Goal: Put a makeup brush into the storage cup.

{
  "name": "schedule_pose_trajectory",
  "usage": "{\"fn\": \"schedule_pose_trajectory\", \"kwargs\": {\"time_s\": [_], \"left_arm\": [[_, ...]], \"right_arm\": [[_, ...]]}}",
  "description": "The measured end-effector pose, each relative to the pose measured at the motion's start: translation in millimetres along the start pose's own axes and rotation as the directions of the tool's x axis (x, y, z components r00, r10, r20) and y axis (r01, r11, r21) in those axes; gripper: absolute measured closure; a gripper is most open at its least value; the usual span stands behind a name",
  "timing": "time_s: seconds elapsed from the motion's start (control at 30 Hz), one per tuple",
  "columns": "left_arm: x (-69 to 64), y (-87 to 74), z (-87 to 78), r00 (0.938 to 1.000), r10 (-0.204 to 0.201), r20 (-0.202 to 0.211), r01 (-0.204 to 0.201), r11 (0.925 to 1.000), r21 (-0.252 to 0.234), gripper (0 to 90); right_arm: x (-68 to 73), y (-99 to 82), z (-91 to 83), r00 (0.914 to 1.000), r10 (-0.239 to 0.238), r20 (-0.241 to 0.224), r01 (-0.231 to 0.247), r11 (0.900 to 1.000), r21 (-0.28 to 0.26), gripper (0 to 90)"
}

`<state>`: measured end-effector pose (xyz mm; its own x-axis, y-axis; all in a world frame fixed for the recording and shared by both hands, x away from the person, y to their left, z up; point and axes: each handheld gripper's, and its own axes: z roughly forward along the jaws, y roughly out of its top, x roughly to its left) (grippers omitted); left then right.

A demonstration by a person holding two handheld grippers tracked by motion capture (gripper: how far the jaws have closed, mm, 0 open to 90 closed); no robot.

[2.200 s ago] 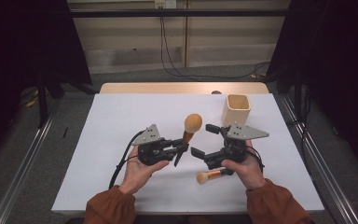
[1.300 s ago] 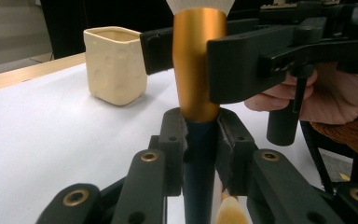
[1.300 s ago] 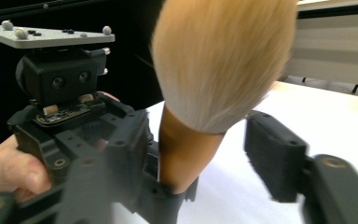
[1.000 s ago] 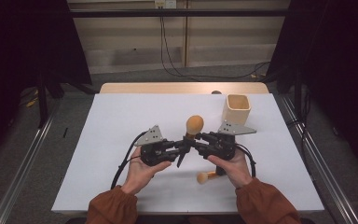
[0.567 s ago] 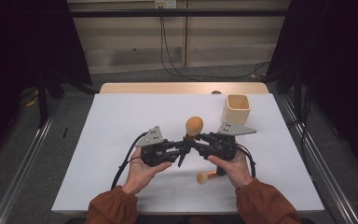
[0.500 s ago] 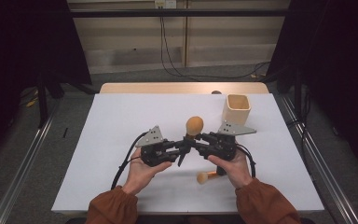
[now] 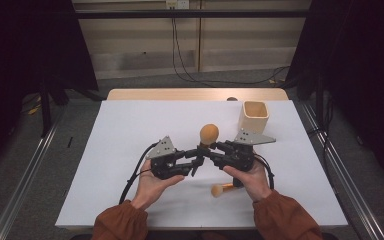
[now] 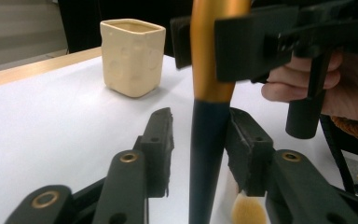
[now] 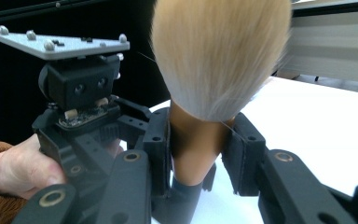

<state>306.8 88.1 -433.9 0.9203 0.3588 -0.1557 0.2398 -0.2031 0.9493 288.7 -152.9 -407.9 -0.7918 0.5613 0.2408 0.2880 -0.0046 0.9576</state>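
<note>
A white-topped table (image 7: 130,130) stands on grey floor (image 7: 40,165) before dark curtains (image 7: 25,45).

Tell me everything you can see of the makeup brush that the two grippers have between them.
The makeup brush stands upright above the white table. It has a rounded tan bristle head, a golden metal-looking collar and a dark handle tapering downward. The right gripper clamps the collar. The left gripper has just been opening; its jaws flank the handle, one pad clearly apart from it.
</note>
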Motion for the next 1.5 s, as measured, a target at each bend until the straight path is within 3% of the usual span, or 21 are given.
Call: {"fn": "schedule_pose_trajectory", "kwargs": {"time_s": [0.27,0.47,0.57,0.63,0.73,0.87,0.97,1.1,1.17,1.3,1.43,1.5], "left_arm": [[-1.4,-0.4,-1.7,0.9992,0.008,-0.04,-0.008,0.9999,-0.009,43.6],[0.4,-0.9,-5.6,0.9957,-0.007,-0.092,0.007,0.9999,-0.009,21.6],[1.0,-0.9,-8.7,0.9936,-0.003,-0.113,0.002,1.0,-0.007,15.9],[1.8,-1.5,-10.6,0.9936,-0.024,-0.11,0.023,0.9996,-0.014,14.6],[3.3,-2.0,-13.5,0.9888,-0.021,-0.148,0.021,0.9998,0.002,8.5],[3.8,-4.0,-19.6,0.9865,-0.05,-0.156,0.051,0.9987,-0.004,6.7],[4.3,-2.8,-25.8,0.9812,-0.031,-0.191,0.034,0.9994,0.009,4.3],[5.5,-2.9,-35.4,0.9784,-0.009,-0.206,0.011,0.9999,0.009,2.3],[6.6,-4.3,-39.7,0.9768,-0.016,-0.214,0.016,0.9999,0.0,2.3],[9.9,-8.2,-48.8,0.9677,-0.013,-0.252,0.014,0.9999,0.004,2.1],[10.6,-10.9,-59.6,0.9673,-0.035,-0.251,0.031,0.9993,-0.024,1.9],[10.7,-12.0,-66.3,0.9592,-0.026,-0.282,0.019,0.9995,-0.026,2.0]], "right_arm": [[-1.7,2.0,-4.6,0.9999,-0.008,0.013,0.008,1.0,-0.005,65.4],[-2.4,3.6,-7.6,0.9996,-0.016,0.022,0.016,0.9998,-0.01,65.4],[-3.7,4.1,-9.4,0.9994,-0.014,0.031,0.015,0.9998,-0.013,65.4],[-4.4,4.2,-10.5,0.9993,-0.013,0.036,0.013,0.9998,-0.013,65.4],[-5.6,4.2,-11.5,0.9991,-0.014,0.04,0.014,0.9998,-0.014,65.3],[-6.2,2.7,-11.8,0.9989,-0.015,0.044,0.015,0.9999,-0.006,65.4],[-7.1,2.4,-12.2,0.9986,-0.018,0.05,0.019,0.9998,-0.003,65.3],[-8.6,3.8,-14.5,0.998,-0.021,0.059,0.022,0.9997,-0.008,65.3],[-10.1,4.9,-16.6,0.9976,-0.023,0.066,0.024,0.9996,-0.012,65.3],[-14.1,6.5,-21.0,0.9966,-0.019,0.08,0.021,0.9996,-0.019,65.4],[-17.0,9.1,-24.1,0.9951,-0.029,0.095,0.031,0.9992,-0.025,65.4],[-18.5,11.0,-26.2,0.9945,-0.032,0.099,0.035,0.9989,-0.029,65.3]]}}
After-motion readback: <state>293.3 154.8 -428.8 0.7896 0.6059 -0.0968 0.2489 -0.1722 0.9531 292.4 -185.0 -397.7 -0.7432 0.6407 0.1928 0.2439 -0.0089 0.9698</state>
